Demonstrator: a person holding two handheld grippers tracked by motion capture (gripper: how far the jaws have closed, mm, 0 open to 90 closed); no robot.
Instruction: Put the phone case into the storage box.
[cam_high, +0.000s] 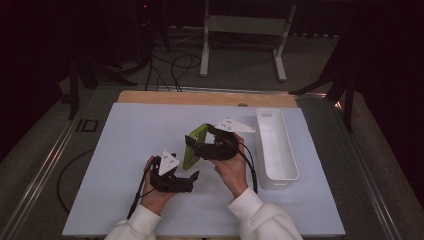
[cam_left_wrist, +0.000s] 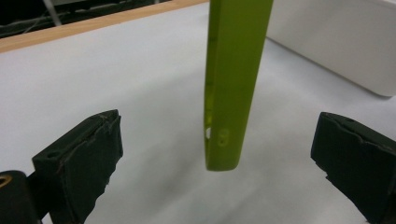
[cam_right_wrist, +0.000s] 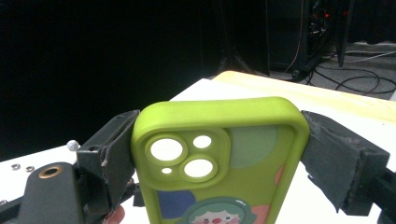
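Note:
A lime-green phone case (cam_high: 192, 150) stands on edge, held up off the white table sheet (cam_high: 130, 145). My right gripper (cam_high: 200, 141) is shut on the phone case (cam_right_wrist: 219, 140); both pads press its two long sides near the camera cut-outs, and a cartoon print shows inside. My left gripper (cam_high: 194, 178) sits just below and to the left, open. In the left gripper view the case's lower end (cam_left_wrist: 229, 93) hangs between the wide-apart jaws of the left gripper (cam_left_wrist: 217, 156), touching neither pad (cam_left_wrist: 79, 158).
A long white bin (cam_high: 276, 145) stands right of the hands, close to the right gripper; its wall (cam_left_wrist: 336, 42) is in the left gripper view. A wooden strip (cam_high: 200, 97) borders the sheet's far side. Cables and a stand's legs lie on the floor beyond.

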